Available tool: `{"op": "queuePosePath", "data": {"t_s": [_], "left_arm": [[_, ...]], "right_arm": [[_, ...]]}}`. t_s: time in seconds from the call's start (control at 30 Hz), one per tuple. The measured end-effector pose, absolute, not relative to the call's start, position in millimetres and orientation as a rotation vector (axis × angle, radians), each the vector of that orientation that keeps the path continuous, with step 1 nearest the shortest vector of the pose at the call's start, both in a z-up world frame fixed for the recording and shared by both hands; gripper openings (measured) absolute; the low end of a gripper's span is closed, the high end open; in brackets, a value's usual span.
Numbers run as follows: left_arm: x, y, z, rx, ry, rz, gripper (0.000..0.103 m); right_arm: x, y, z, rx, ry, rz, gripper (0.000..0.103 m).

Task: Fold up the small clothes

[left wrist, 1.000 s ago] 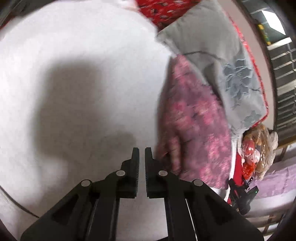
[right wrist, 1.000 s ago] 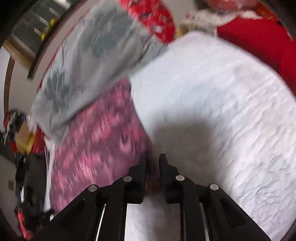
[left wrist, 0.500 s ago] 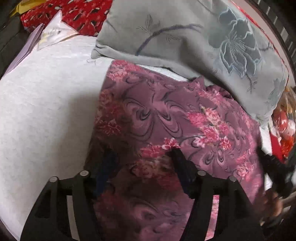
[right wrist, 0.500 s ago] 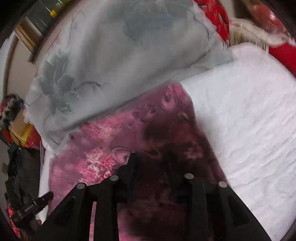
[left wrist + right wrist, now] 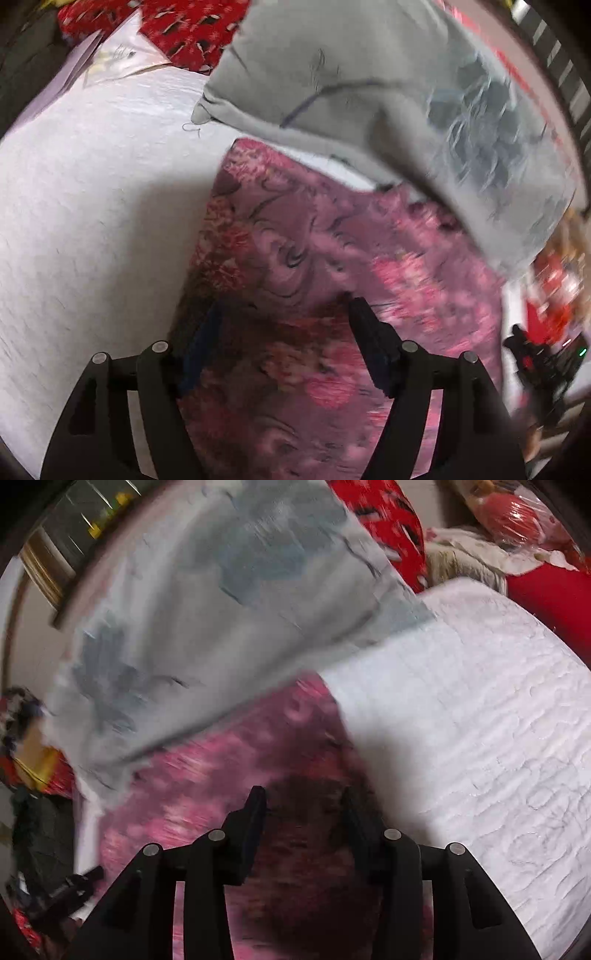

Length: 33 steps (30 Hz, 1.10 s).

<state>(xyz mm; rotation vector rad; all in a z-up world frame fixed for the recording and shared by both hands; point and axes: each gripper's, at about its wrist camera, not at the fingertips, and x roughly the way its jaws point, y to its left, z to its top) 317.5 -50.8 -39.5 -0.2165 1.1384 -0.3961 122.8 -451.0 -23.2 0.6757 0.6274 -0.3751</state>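
Left-wrist view, left to right. Lay spread across the left side: a white quilted bed cover point(image 5: 92, 229), bare and faintly wrinkled. Rested at its far left corner: a pale lilac cloth point(image 5: 107, 62), with a red patterned fabric point(image 5: 184, 33) behind it. Lay flat on the cover, right of centre: the purple floral garment point(image 5: 314, 251), swirls and pink blossoms over its face, long axis slanting from the near edge up and away, far end tucked just under a grey embroidered pillow point(image 5: 369, 88). Covered the upper right: that pillow, dark flower stitching blurred along its right half. Hovered low over the near part of the garment: the left gripper point(image 5: 284, 317), both black fingers spread wide apart, cloth showing between them, nothing clamped. Showed at the far right margin: part of the other black tool and a red blurred heap, too smeared to name. No container discernible in either view.

Right-wrist view, left to right. Sat at the far left: dark clutter with a yellow patch, blurred. Stretched diagonally across the upper left: the same grey pillow point(image 5: 221, 590), heavily streaked. Lay below it, touching its lower edge: the garment point(image 5: 207, 775), its right border meeting the white cover point(image 5: 480, 738). Hung above its shaded near part: the right gripper point(image 5: 303, 797), 2 fingers parted, gripping nothing. Appeared top right: a red cushion point(image 5: 546, 587) and a red object in clear wrapping point(image 5: 513, 513).
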Motion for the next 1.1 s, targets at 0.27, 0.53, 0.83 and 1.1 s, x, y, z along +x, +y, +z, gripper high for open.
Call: {"op": "queuePosePath", "data": {"t_s": [0.27,0.53,0.83,1.1], "left_arm": [[330.6,-78.5,-42.6,-0.250,1.145,-0.399,0.072],[317.3,-82.4,-35.0,-0.075,1.114,-0.360,0.079],[277.9,-30.8,-48.1,-0.107,1.139,-0.298,0.081],[267.6,-10.0,-31.3,-0.092,1.102,-0.278,0.080]], "right_arm": [[212.5,-388.6,-13.2,0.531,0.665,-0.164,0.045],[215.4,-379.6,-30.1,0.459,0.796,-0.219,0.042],[109.7,-440.2,-43.5,0.508,0.750,-0.446,0.047],[84.0,-421.9,-36.3,0.495,0.758,-0.489,0.050]]}}
